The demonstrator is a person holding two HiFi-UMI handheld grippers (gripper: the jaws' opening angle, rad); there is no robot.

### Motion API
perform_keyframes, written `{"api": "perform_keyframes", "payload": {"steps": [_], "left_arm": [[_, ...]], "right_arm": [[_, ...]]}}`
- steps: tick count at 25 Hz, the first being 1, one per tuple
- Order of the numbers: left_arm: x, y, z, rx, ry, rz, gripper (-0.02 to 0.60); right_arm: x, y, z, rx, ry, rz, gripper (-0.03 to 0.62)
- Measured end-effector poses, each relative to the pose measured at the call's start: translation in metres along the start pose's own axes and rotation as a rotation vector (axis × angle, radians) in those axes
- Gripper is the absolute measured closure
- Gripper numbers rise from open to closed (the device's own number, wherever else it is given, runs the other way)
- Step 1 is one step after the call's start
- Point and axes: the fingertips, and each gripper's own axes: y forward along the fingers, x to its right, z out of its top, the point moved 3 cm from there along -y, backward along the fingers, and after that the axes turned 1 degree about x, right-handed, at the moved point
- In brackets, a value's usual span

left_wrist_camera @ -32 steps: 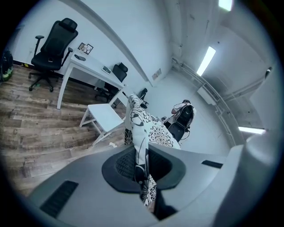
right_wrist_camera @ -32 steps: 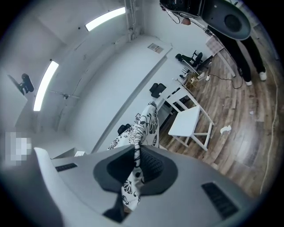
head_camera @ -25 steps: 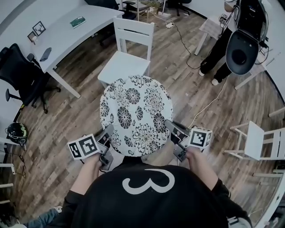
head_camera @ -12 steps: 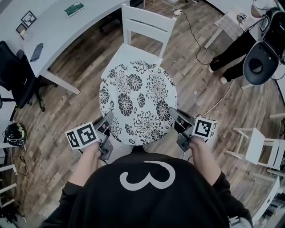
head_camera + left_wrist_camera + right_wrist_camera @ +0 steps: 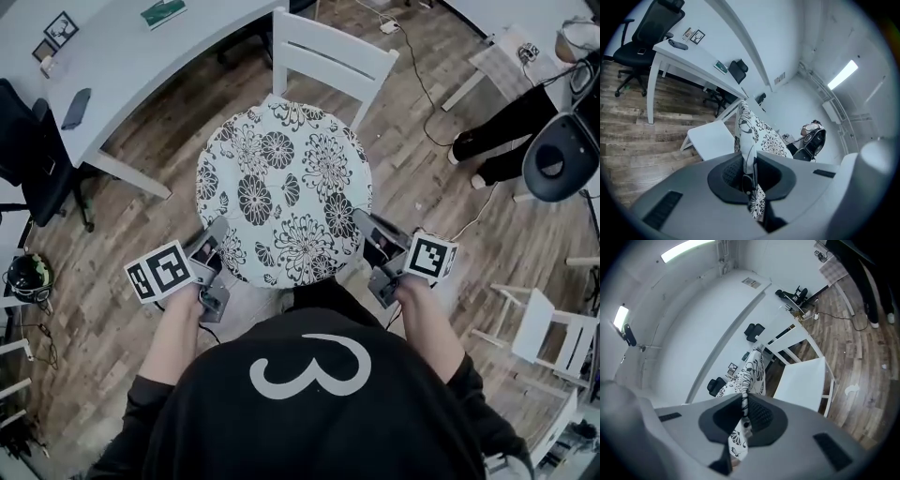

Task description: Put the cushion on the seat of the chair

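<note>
A round white cushion (image 5: 284,192) with black flower print hangs flat between my two grippers, over the seat of the white wooden chair (image 5: 330,58), hiding most of that seat. My left gripper (image 5: 217,242) is shut on the cushion's near-left edge; in the left gripper view the cushion (image 5: 749,145) is pinched between the jaws, with the chair seat (image 5: 711,143) below. My right gripper (image 5: 364,228) is shut on the near-right edge; the right gripper view shows the cushion (image 5: 749,376) clamped and the chair seat (image 5: 802,378) beyond.
A white desk (image 5: 98,66) stands at the left with a black office chair (image 5: 28,150) beside it. A person (image 5: 511,127) stands at the right near a small table (image 5: 506,56). Another white chair (image 5: 548,328) sits at the lower right. A cable (image 5: 422,75) runs over the wood floor.
Both grippers have carried the cushion forward and a little higher; it now covers the chair seat, which showed bare beyond it one second ago.
</note>
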Motion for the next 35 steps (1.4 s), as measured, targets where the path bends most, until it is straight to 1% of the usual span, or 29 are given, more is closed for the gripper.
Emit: {"api": "perform_keyframes", "payload": {"steps": [4, 8, 10, 14, 15, 18, 20, 23, 25, 27, 30, 31, 35], "left_arm": [[-0.003, 0.003, 0.0, -0.013, -0.029, 0.027, 0.552], [0.004, 0.0, 0.008, -0.056, -0.054, 0.03, 0.552], [0.003, -0.002, 0.007, -0.061, -0.052, 0.016, 0.552], [-0.002, 0.007, 0.001, -0.026, -0.004, -0.055, 0.552], [-0.003, 0.007, 0.001, -0.02, 0.014, -0.056, 0.552], [-0.003, -0.001, 0.003, -0.014, 0.057, -0.02, 0.552], [0.002, -0.006, -0.002, -0.015, 0.041, -0.035, 0.552], [0.018, -0.031, -0.011, -0.002, -0.016, -0.078, 0.552], [0.023, -0.043, -0.007, 0.004, -0.026, -0.071, 0.552], [0.017, -0.031, -0.005, -0.007, -0.025, -0.06, 0.552], [0.013, -0.007, 0.0, -0.018, -0.002, -0.052, 0.552], [0.017, -0.008, 0.001, -0.018, 0.003, -0.044, 0.552], [0.046, -0.039, 0.002, -0.018, 0.004, -0.004, 0.552]], "right_arm": [[0.002, 0.005, 0.007, -0.021, 0.014, 0.005, 0.568], [-0.011, 0.002, 0.011, -0.047, 0.039, -0.061, 0.568], [-0.019, 0.003, 0.01, -0.052, 0.016, -0.075, 0.568], [-0.018, -0.001, 0.005, -0.007, -0.059, -0.091, 0.568], [-0.017, -0.001, 0.002, 0.006, -0.064, -0.077, 0.568], [-0.014, 0.004, -0.008, 0.02, -0.048, -0.042, 0.568], [-0.025, -0.004, -0.007, 0.008, -0.067, -0.071, 0.568], [-0.062, -0.026, -0.002, -0.034, -0.107, -0.169, 0.568], [-0.073, -0.027, -0.001, -0.051, -0.103, -0.195, 0.568], [-0.061, -0.015, 0.0, -0.06, -0.079, -0.202, 0.568], [-0.04, -0.001, 0.003, -0.077, -0.06, -0.22, 0.568], [-0.042, -0.002, 0.004, -0.082, -0.056, -0.22, 0.568], [-0.071, -0.018, 0.004, -0.104, -0.044, -0.216, 0.568]]}}
